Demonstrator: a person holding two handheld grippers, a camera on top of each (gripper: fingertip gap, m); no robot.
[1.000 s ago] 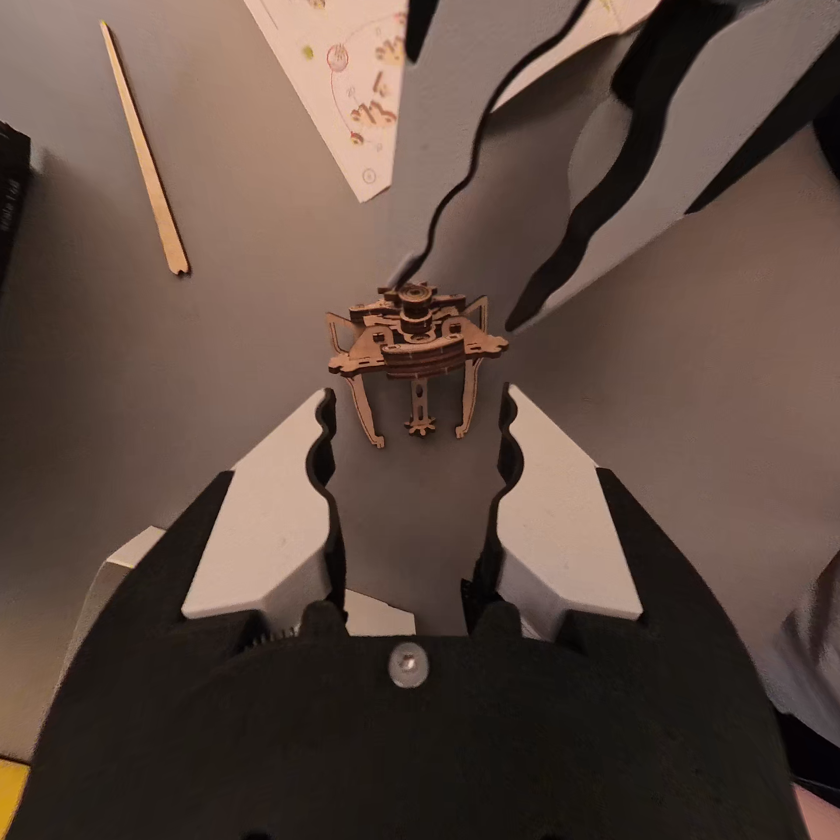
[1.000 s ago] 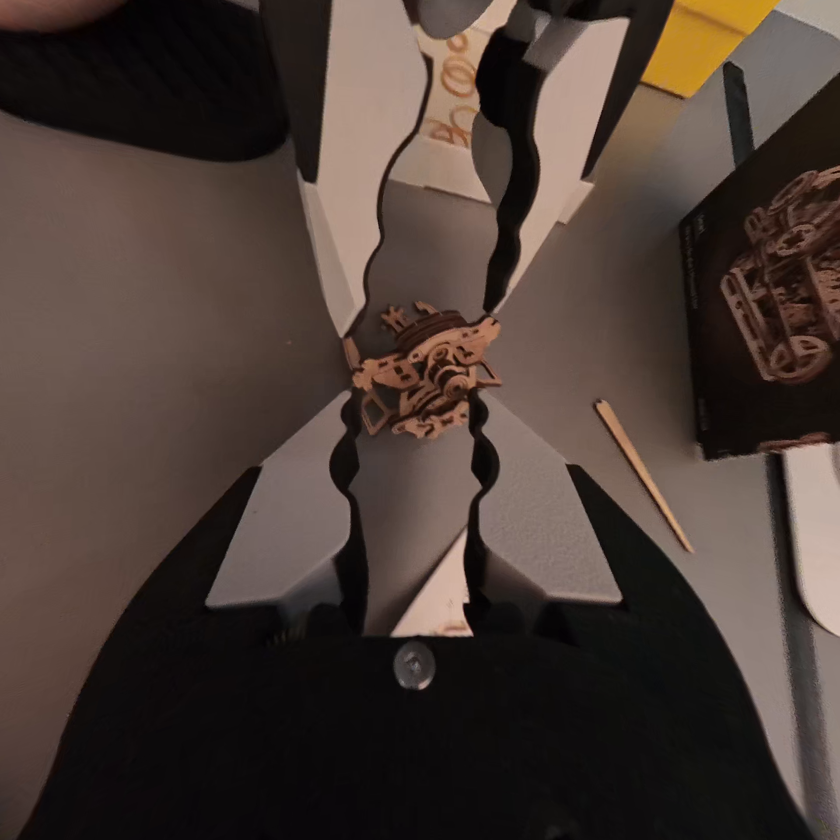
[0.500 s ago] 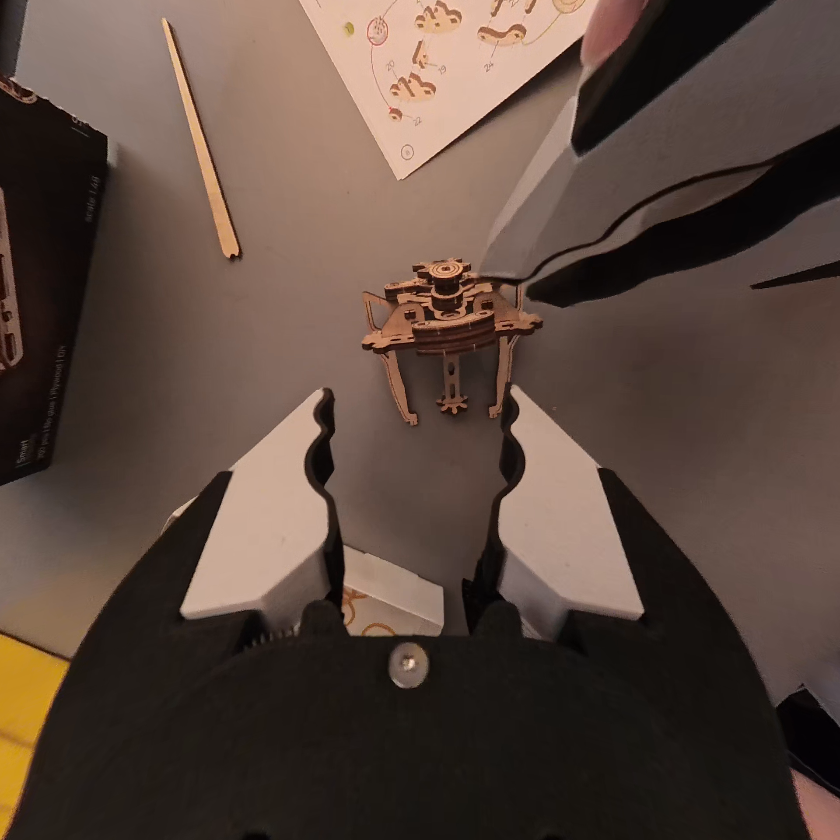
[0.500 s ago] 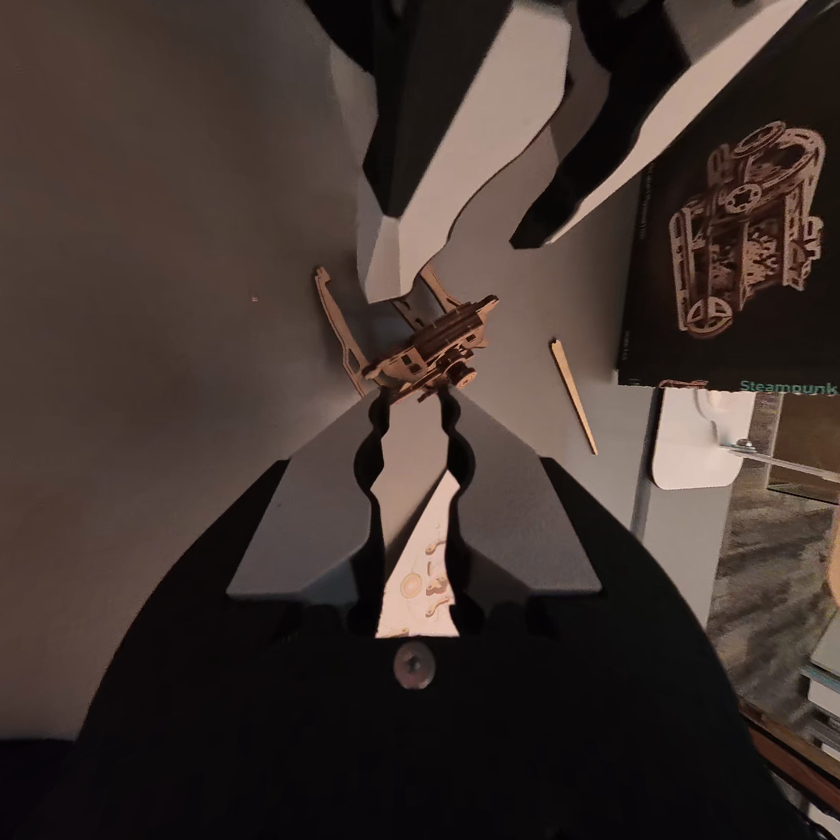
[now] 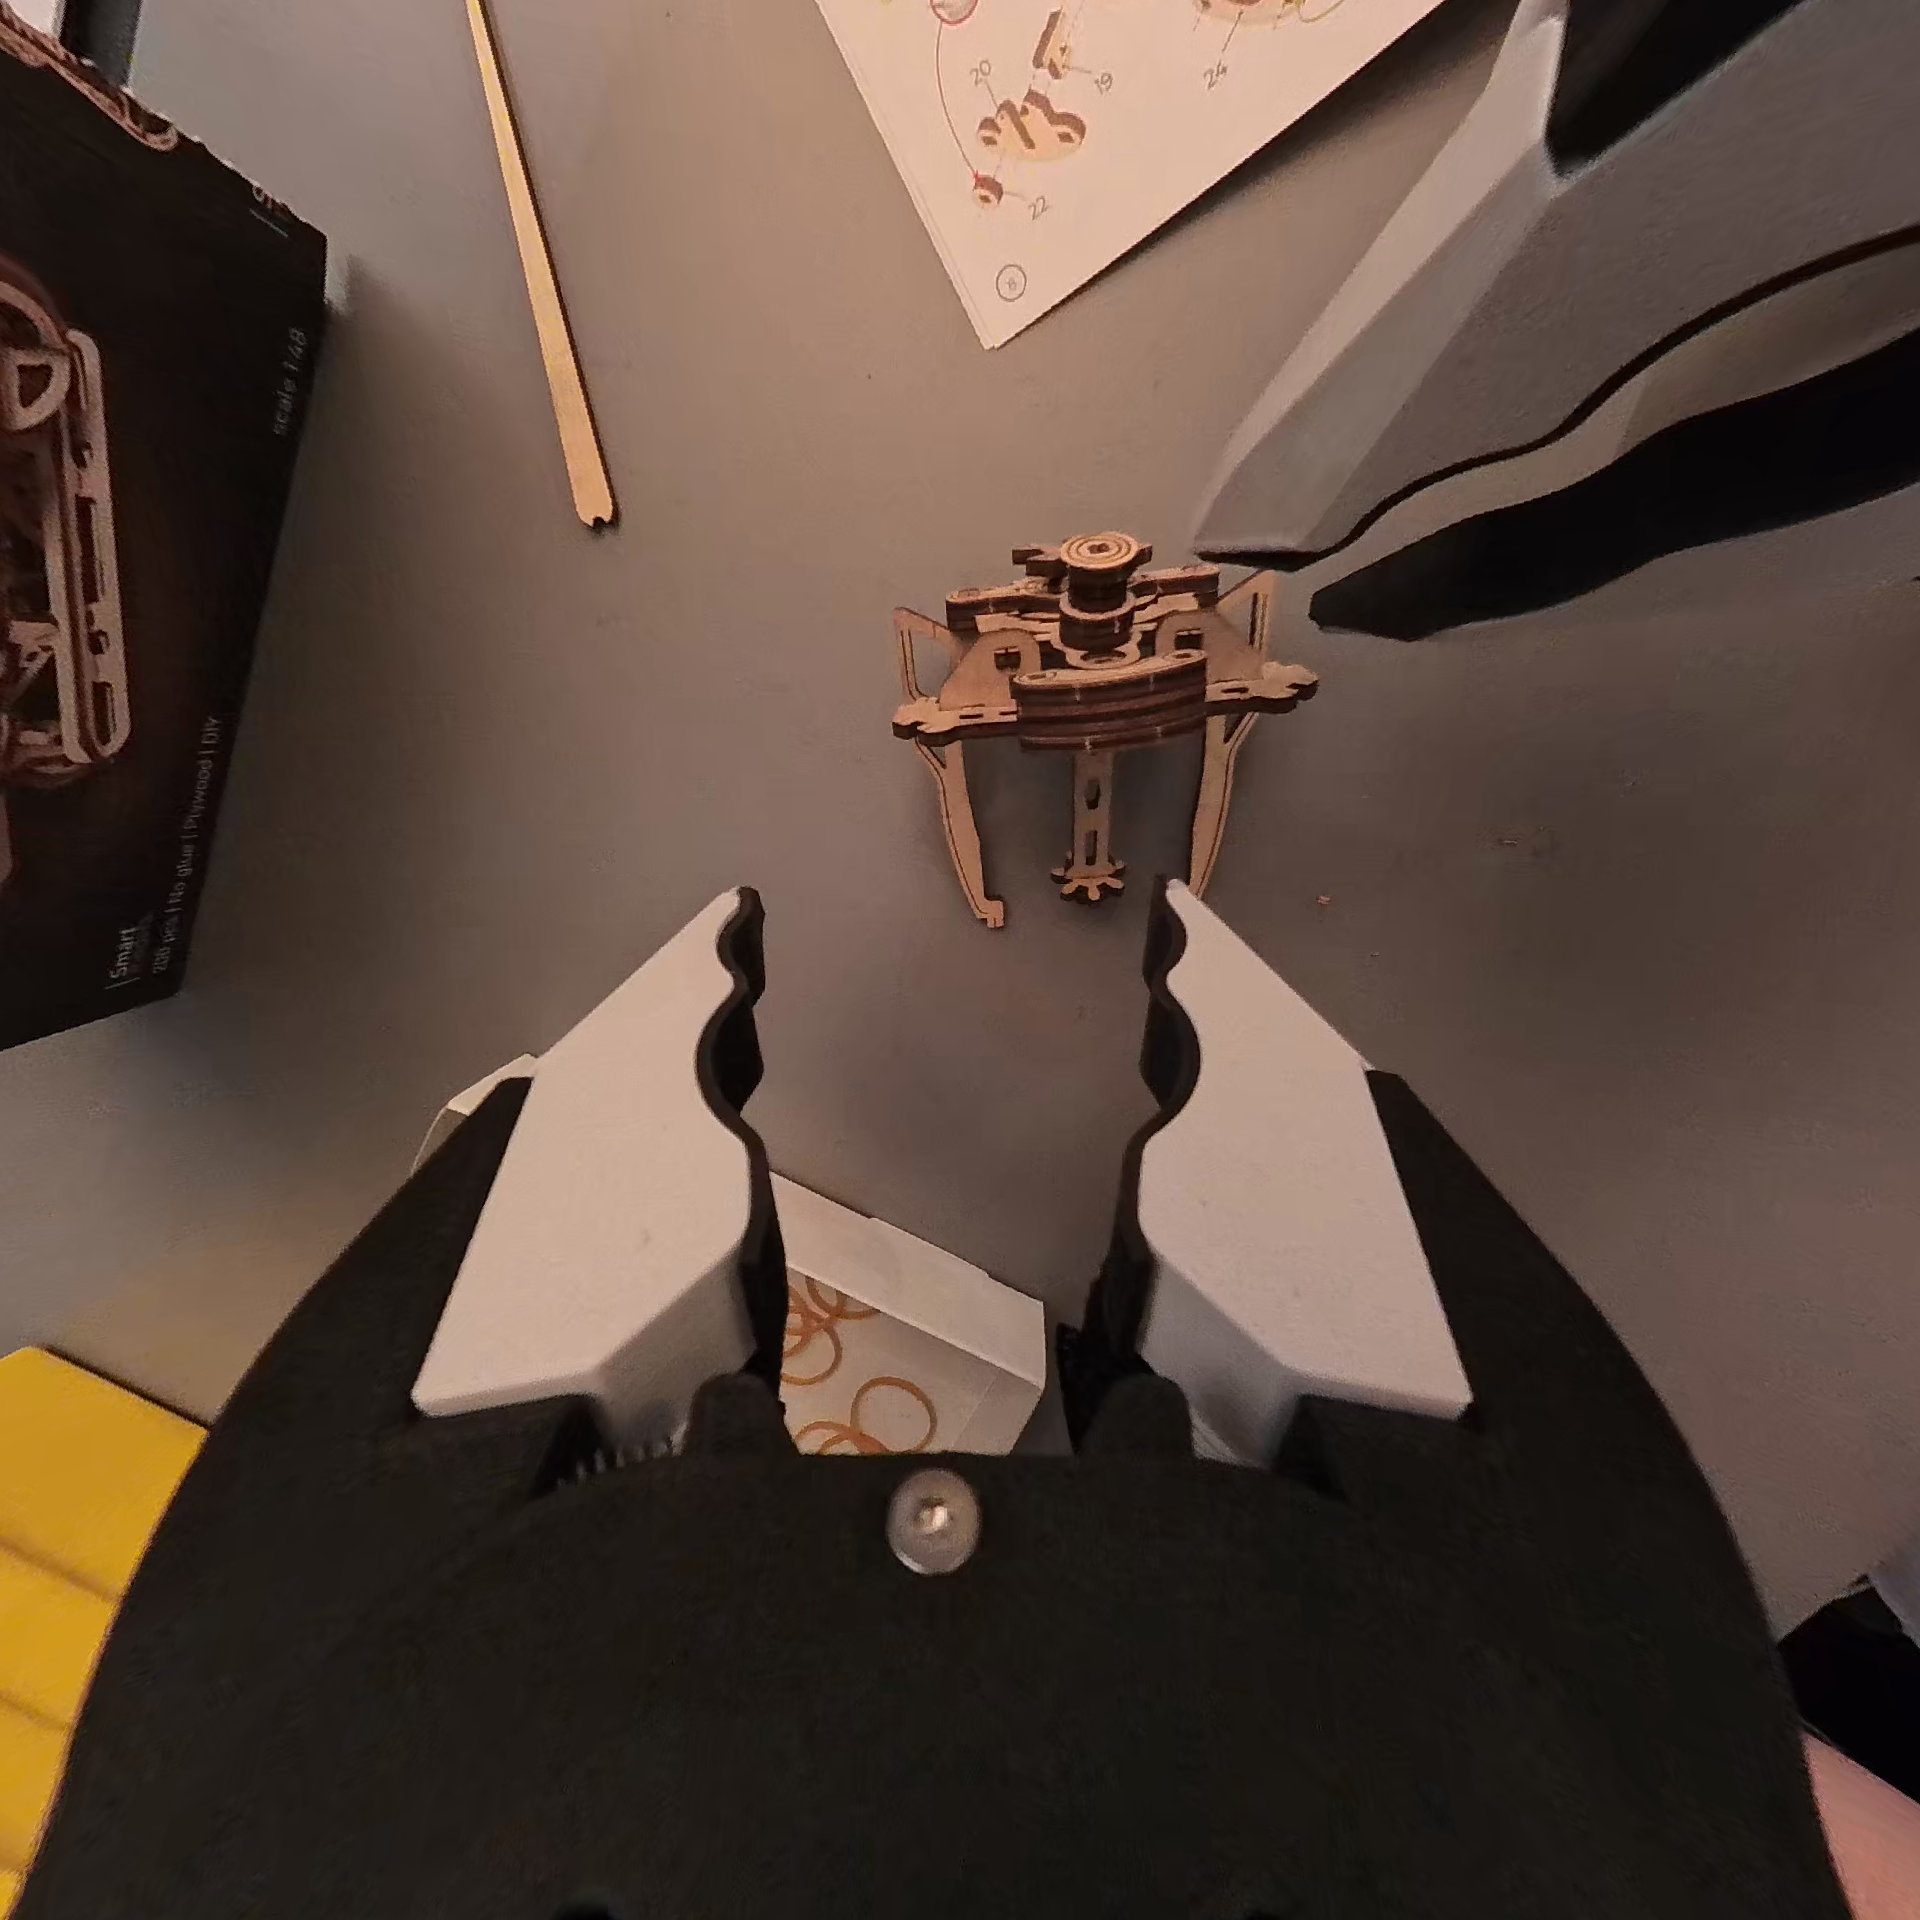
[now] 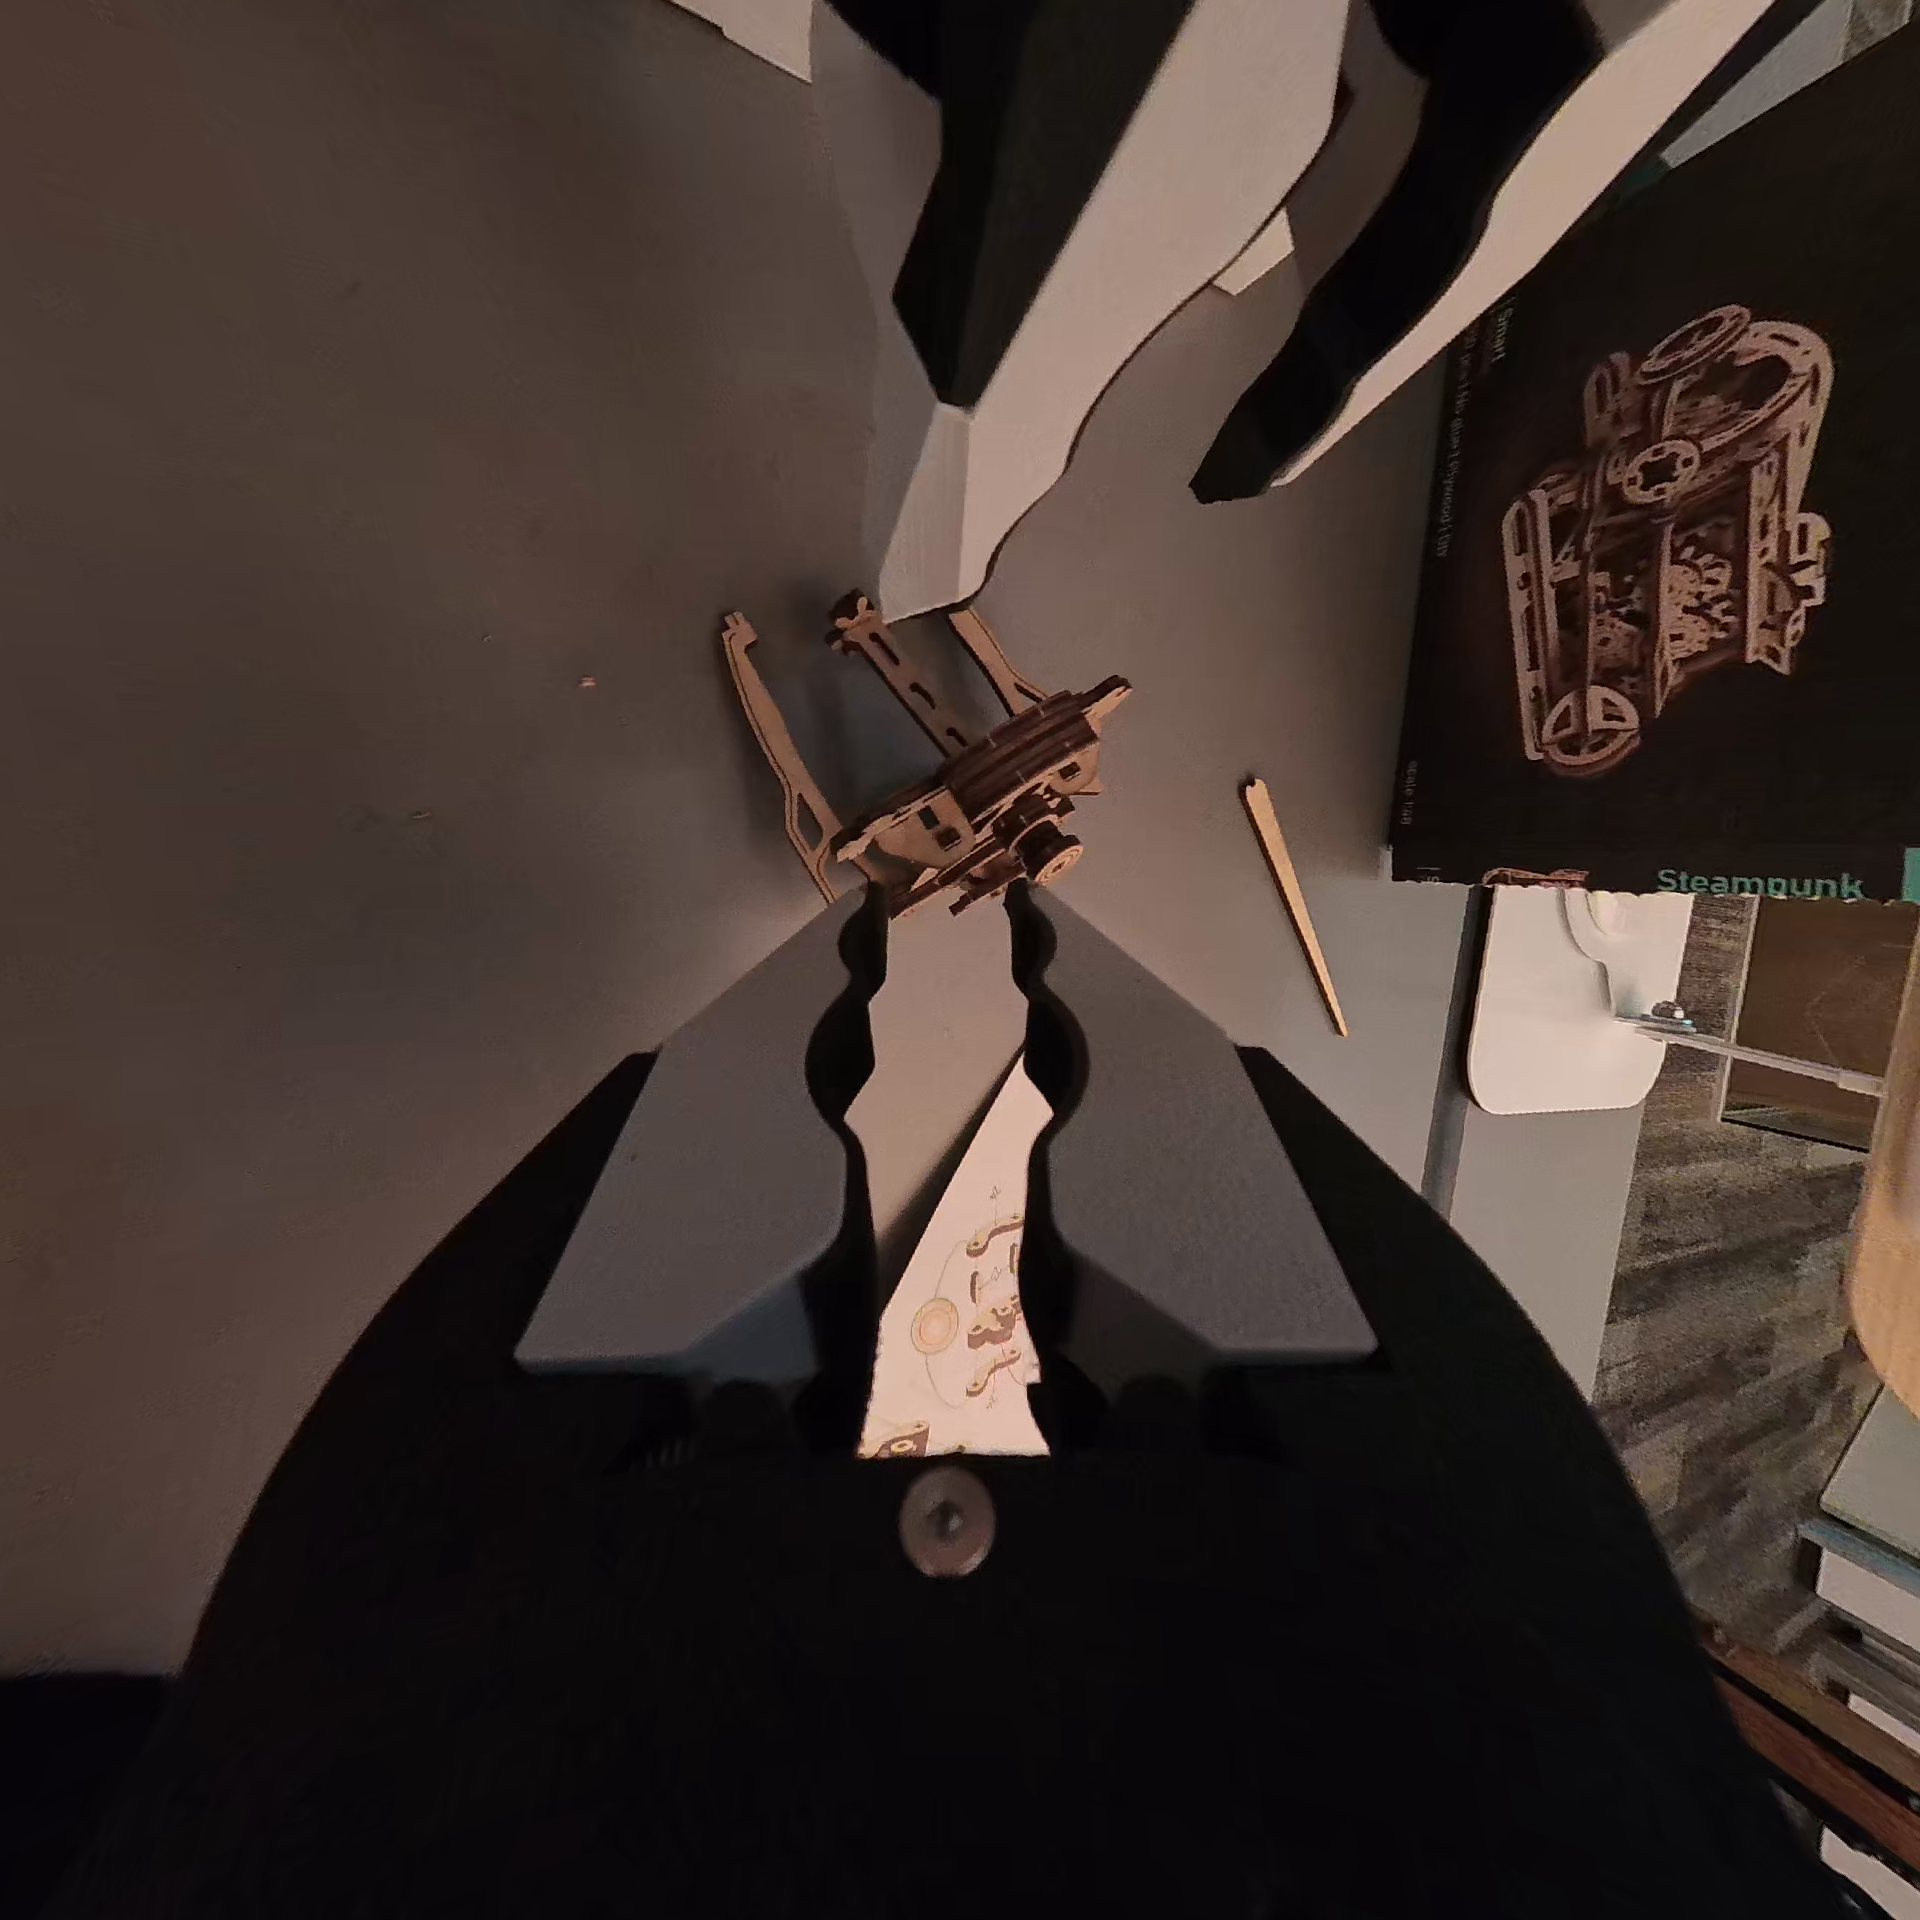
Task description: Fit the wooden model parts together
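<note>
The wooden model (image 5: pixel 1101 696) is a small plywood platform with a gear stack on top and three thin legs. It also shows in the right wrist view (image 6: pixel 966 800). Its legs point toward my left gripper (image 5: pixel 956 899), which is open and empty just short of the leg ends. My right gripper (image 6: pixel 945 899) has its jaws narrowed onto the model's top edge by the gear stack. In the left wrist view it (image 5: pixel 1262 582) comes in from the upper right. I cannot tell whether the model touches the grey table (image 5: pixel 727 727).
A flat wooden stick (image 5: pixel 540 270) lies beyond the model to the left. A black kit box (image 5: pixel 135 582) lies at far left, an instruction sheet (image 5: pixel 1091 156) at the top. A white box with rubber bands (image 5: pixel 883 1351) and a yellow object (image 5: pixel 73 1507) lie under my left gripper. Tip to tip, the grippers are about 7 cm apart.
My right gripper has narrowed its jaws onto the model and swung round from straight opposite to the right side. My left gripper stays open and has pulled back; the black box came into view.
</note>
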